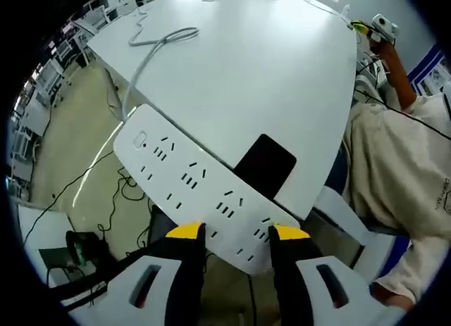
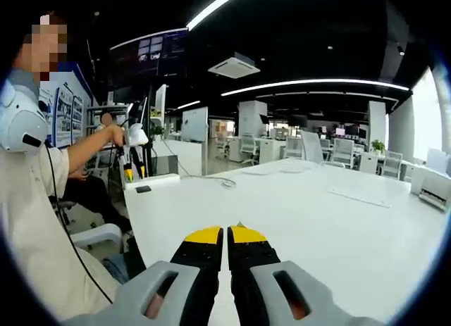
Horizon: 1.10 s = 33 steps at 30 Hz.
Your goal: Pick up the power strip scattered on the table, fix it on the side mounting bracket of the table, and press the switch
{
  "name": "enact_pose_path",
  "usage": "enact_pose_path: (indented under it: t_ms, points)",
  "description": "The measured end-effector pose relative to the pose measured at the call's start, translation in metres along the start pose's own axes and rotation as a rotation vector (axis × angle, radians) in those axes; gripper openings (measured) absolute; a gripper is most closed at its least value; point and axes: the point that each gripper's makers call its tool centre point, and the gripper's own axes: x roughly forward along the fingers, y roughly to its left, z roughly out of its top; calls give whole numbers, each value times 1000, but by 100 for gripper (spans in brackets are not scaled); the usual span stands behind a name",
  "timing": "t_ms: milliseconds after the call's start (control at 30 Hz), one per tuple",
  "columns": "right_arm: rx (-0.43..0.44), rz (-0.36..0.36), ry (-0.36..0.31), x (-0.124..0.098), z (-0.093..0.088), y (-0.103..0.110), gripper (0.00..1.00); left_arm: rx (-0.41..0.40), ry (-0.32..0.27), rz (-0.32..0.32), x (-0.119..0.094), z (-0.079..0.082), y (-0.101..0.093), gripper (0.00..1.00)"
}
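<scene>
A long white power strip [image 1: 190, 182] lies along the side edge of the white table [image 1: 254, 65], its switch [image 1: 141, 138] at the far end. My left gripper [image 1: 238, 232] is shut on the strip's near end, one yellow-tipped jaw on each side. A black bracket [image 1: 264, 164] sits on the table edge just behind the strip. The strip's white cable [image 1: 162, 41] runs up across the tabletop. My right gripper [image 2: 225, 234] hovers over the white table [image 2: 338, 220], shut with nothing in it. It also shows far off at the table's corner [image 1: 363, 27]. The left gripper [image 2: 130, 171] points down at the table edge.
A person in a beige shirt [image 1: 394, 164] sits beside the table, on a white chair [image 1: 345, 213]. Cables and a black object [image 1: 77, 248] lie on the floor below the table edge. A sheet of paper [image 2: 359, 194] lies on the tabletop. Office desks and chairs [image 2: 331, 153] stand beyond.
</scene>
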Motion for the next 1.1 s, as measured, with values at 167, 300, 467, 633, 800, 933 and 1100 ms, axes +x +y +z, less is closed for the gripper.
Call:
enact_pose_path:
  t_ms: [167, 300, 467, 633, 800, 933, 1100]
  points:
    - [-24, 7, 10, 4, 9, 0, 0, -2, 45, 14, 2, 1, -1, 42]
    - [-39, 22, 17, 10, 20, -1, 0, 3, 80, 20, 2, 1, -2, 42]
    - [-39, 48, 22, 15, 35, -2, 1, 4, 95, 21, 2, 0, -1, 42]
    - [-45, 80, 22, 23, 54, -4, 1, -1, 65, 21, 1, -1, -1, 42]
    - [-78, 119, 60, 34, 68, -6, 2, 4, 25, 16, 0, -1, 0, 42]
    - [-109, 137, 89, 46, 81, -9, 2, 6, 7, 15, 0, 0, 1, 42]
    - [-161, 162, 127, 62, 99, -7, 2, 12, 14, 12, 0, 1, 2, 42]
